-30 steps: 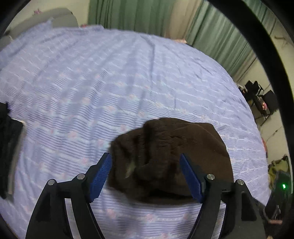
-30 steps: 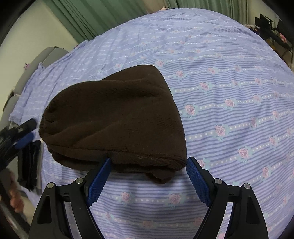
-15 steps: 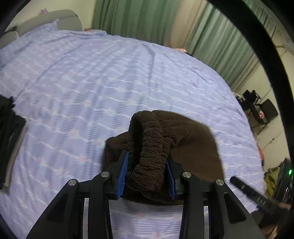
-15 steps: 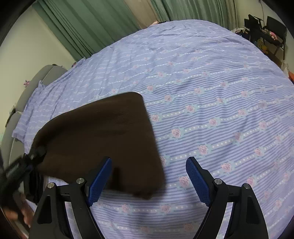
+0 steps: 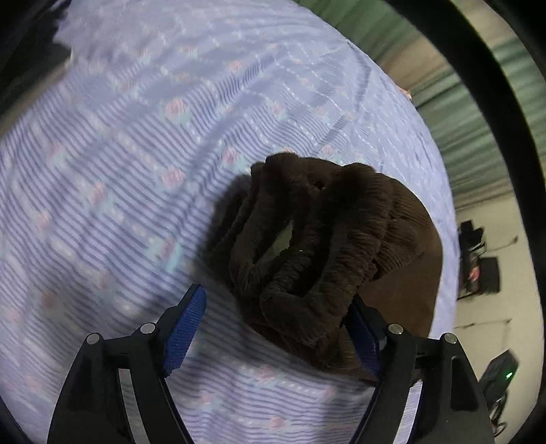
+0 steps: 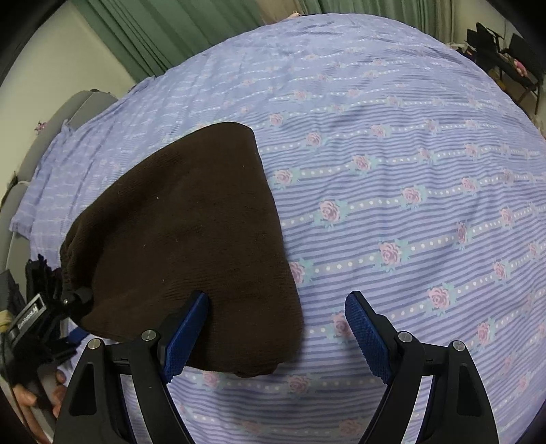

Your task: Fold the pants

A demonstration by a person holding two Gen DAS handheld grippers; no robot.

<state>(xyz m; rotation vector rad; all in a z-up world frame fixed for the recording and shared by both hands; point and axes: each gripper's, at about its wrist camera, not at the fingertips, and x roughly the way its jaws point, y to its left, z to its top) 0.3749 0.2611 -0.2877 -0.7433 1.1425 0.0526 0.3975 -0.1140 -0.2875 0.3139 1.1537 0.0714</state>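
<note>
Bed (image 6: 426, 143) carries a lavender striped sheet with pink rose rows; it fills both views. Green curtains (image 6: 177, 30) hang behind the head end, cream wall beside them. Dark chairs (image 6: 505, 44) stand at the far right of the room in the right wrist view.

Brown pants (image 6: 191, 239) lie folded on the sheet, a flat rounded bundle with the gathered waistband at its left end.

Left tongs (image 5: 273, 328): spread wide. The bunched, ribbed waistband (image 5: 307, 246) sits between the fingers and leans against the right blue pad; the left pad stands clear of the cloth. In the right wrist view these tongs (image 6: 73, 300) appear at the waistband edge, with the person's hand (image 6: 37, 392) below.

Right tongs (image 6: 276, 328): spread wide, gripping nothing. Left pad overlaps the near edge of the pants; right pad hangs over bare sheet.
</note>
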